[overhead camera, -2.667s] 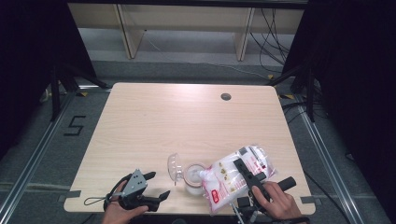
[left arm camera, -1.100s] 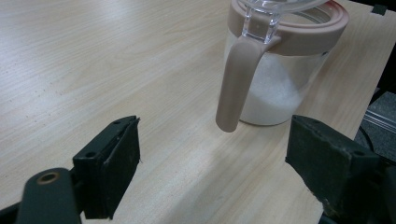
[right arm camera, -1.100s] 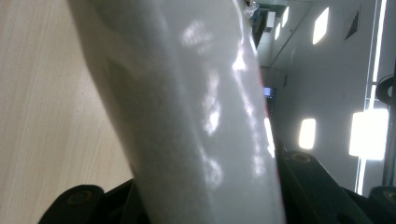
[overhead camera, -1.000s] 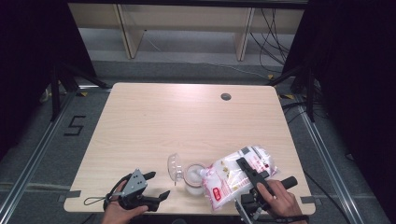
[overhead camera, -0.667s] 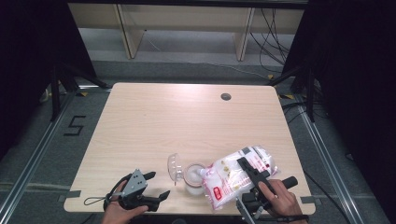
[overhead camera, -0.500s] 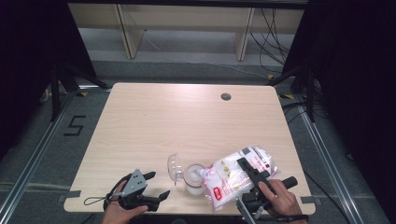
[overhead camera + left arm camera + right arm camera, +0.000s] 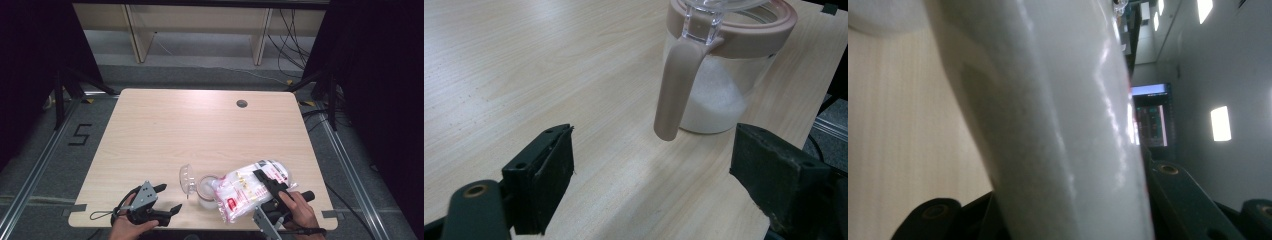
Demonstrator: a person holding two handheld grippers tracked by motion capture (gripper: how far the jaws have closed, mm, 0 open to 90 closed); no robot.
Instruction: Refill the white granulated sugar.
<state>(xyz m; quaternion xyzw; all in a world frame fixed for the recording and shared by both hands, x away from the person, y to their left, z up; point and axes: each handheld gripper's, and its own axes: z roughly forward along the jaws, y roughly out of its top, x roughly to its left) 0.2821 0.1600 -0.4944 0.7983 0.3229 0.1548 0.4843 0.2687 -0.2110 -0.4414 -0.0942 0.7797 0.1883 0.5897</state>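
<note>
Little change against the earlier high-view frames. Right gripper (image 7: pixel 268 186) and its hand (image 7: pixel 297 210) sit a touch lower and nearer the table's front edge than 2.7 s ago; bag (image 7: pixel 250 187) has barely shifted, same tilt, same spot. Left gripper (image 7: pixel 167 199) unchanged, parked at the front-left edge in the left hand (image 7: pixel 131 225). Jar (image 7: pixel 206 190) and its flipped-up lid (image 7: pixel 186 179) unchanged.

Right gripper: clamped on the bag, jaws pressed against both sides of it in the right gripper view, white plastic (image 7: pixel 1048 120) bulging up between them. Left gripper: jaws spread wide, nothing between them, bare table (image 7: pixel 524 75) under them, jar (image 7: pixel 724 75) standing ahead and slightly to the right in that view.

Bag: clear and white plastic pouch, red label patch near its lower end, white granular content. Lies tilted over the front-right part of the table (image 7: pixel 200 130), lower-left end touching or overhanging the jar's rim, upper-right end higher; exact contact with the rim not resolvable.

Jar: clear body, roughly half full of white powder, pinkish-beige collar around the mouth, beige scoop handle (image 7: pixel 676 90) hanging down the outside from a clear clip at the rim. Clear domed lid swung open to the jar's left in the high view. Jar stands upright near the front edge, between the two grippers, just beside the bag.
</note>
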